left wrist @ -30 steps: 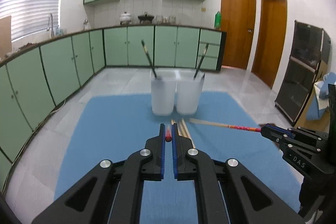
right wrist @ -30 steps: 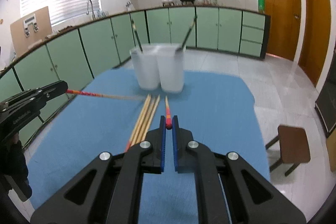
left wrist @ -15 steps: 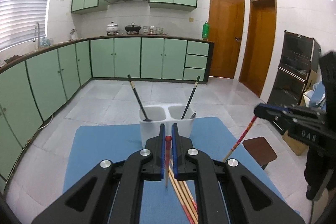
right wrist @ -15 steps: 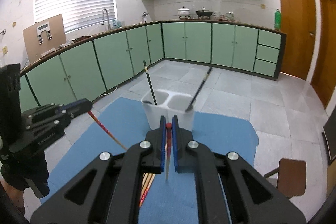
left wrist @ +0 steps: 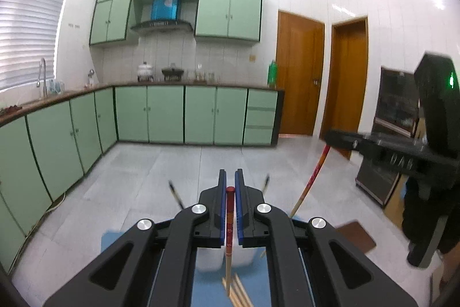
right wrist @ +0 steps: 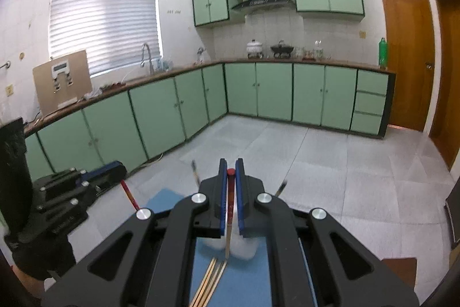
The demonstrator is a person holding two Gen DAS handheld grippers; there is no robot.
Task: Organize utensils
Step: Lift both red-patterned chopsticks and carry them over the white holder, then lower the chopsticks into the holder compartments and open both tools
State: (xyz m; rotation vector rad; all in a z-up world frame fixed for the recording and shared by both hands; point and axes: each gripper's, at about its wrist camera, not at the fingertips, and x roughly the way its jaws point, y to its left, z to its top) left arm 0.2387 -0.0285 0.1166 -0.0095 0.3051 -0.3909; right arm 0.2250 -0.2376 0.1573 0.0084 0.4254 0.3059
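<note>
**kitchenbot_fan:** Fingers (left wrist: pixel 221 209) on the left gripper (left wrist: pixel 230 192) are clamped on a chopstick (left wrist: pixel 229 235), red end up between the blue pads, pale wood end hanging down below them. Long axis is basically vertical, red tip poking just above the pinch point. Can anyone confirm the right side?

**umi_dave:** yep, same deal. Right gripper (right wrist: pixel 231 177) is pinched shut on its own red-topped chopstick (right wrist: pixel 228 223), red cap up at the fingertips, wooden tip pointing down twd the table. Also near vertical, maybe a hair tilted.

**kitchenbot_fan:** And the holder?

**umi_dave:** white two-cup holder (right wrist: pixel 244 248) sits right under/behind the fingers, mostly hidden by the gripper body. Two dark chopsticks (right wrist: pixel 195 173) stick out of it, one leaning left, one leaning right, blurry tho. From the left cam the holder (left wrist: pixel 210 259) is also just below the fingers.

**kitchenbot_fan:** Loose ones?

**umi_dave:** small bunch of wooden chopsticks (right wrist: pixel 208 282) lying flat on the blue mat (right wrist: pixel 244 284), nearer the cam than the holder, long axis running roughly away from the fingers. Left cam shows the same bunch (left wrist: pixel 238 291) under its held stick. Each cam also catches the other gripper off to the side w/ its stick angled down. Bg is green cabinets (left wrist: pixel 166 114) + wood doors (left wrist: pixel 299 74).
</note>
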